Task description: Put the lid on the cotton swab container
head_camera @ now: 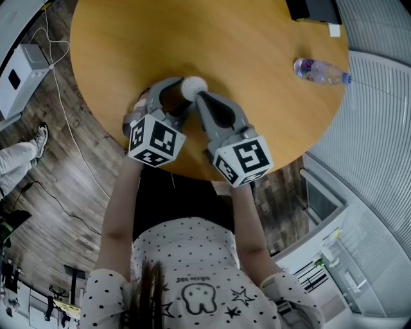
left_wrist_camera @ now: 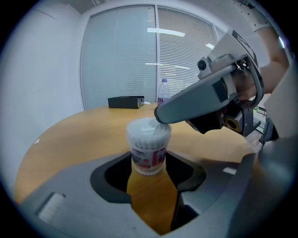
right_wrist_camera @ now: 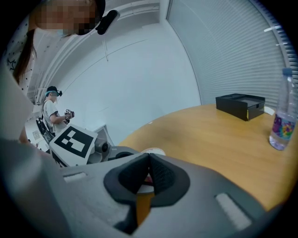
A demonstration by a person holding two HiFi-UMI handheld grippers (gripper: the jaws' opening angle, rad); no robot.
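cotton swab container [left_wrist_camera: 148, 148] stands upright on the round wooden table [head_camera: 225, 38], near the edge closest to the person, right between the two grippers. left gripper [left_wrist_camera: 149, 159] has its jaws spread wide around the container's lower body. both sides look to touch it, so i read it as grasping the tub, likely to stop it sliding or tipping while the top gets worked. right gripper [right_wrist_camera: 149, 160] has its jaws clenched tight together with nothing pinched between them. its closed tip comes in at a downward slant and rests on top of the container, at the rim on its own side. lid [left_wrist_camera: 143, 123] looks already sat on the mouth, pale and clear-ish; can't tell if it's fully seated. judgement: the closed tip works as a blunt pusher to press the lid home, so the task is near its end. risk: an off-centre push could cock the lid or tilt the tub, hence the left-side hold. water bottle [head_camera: 319, 71] and black box [head_camera: 314, 9] sit at the far side of the table, well apart and not involved.
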